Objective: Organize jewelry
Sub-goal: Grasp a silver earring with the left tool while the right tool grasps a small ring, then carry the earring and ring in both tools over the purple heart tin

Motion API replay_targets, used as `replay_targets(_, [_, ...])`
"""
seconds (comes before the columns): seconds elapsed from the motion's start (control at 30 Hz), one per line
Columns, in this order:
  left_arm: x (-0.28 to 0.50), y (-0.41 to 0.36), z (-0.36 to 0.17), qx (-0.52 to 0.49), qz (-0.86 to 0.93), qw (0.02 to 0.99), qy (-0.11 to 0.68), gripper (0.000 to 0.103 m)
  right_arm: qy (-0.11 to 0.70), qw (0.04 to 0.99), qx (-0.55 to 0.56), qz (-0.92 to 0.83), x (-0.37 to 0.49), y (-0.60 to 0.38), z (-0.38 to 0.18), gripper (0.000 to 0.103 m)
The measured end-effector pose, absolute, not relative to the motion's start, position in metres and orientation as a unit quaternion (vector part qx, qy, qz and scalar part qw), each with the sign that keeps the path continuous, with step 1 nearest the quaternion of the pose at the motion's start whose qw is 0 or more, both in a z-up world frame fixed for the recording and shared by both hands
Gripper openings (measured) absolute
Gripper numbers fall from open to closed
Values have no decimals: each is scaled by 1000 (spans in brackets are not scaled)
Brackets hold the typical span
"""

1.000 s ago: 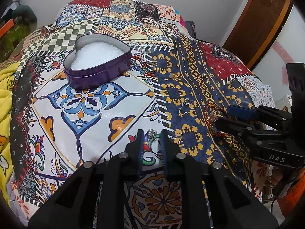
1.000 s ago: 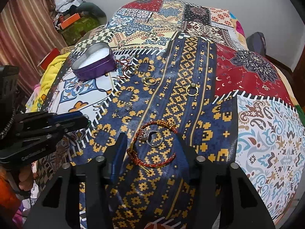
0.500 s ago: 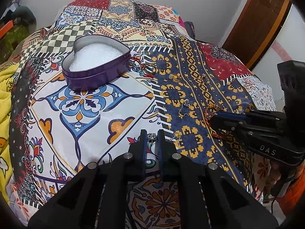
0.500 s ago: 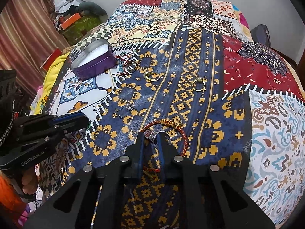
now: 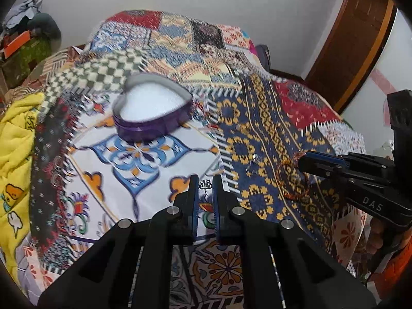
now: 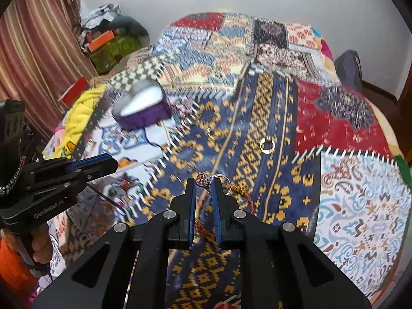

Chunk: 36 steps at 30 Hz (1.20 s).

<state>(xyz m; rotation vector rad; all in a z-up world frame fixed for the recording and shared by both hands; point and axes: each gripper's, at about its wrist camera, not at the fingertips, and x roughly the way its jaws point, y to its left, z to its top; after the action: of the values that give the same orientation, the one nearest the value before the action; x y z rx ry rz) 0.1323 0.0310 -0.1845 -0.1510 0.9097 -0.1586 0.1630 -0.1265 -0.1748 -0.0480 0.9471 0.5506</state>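
Both tongs have lifted off the bed since a moment ago: the left tongs (image 5: 205, 180) pinch a small silver charm (image 5: 205, 184), the right tongs (image 6: 204, 183) pinch a stone-set ring (image 6: 204, 179). Further back on the bedspread (image 6: 360, 206) lie a red bangle (image 5: 293, 177), a gold ring (image 6: 267, 144) and the purple heart tin (image 5: 152, 113).

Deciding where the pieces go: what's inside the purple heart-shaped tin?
The purple heart tin shows only a white padded lining, no jewelry visible on it. Anything beneath the padding is covered.

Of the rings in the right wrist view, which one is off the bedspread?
The stone-set ring, pinched in the right gripper. The two gold rings lie flat on the blue-and-yellow bedspread farther away.
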Motion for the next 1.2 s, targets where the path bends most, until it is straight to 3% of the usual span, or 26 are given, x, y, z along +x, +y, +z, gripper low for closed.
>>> replay_targets(0.57, [135, 70, -103, -70, -40, 944, 321, 9, 383, 874, -39, 298, 162, -77, -127, 11])
replay_targets(1.2, [191, 85, -124, -59, -44, 939, 336, 9, 365, 870, -63, 327, 216, -35, -131, 11])
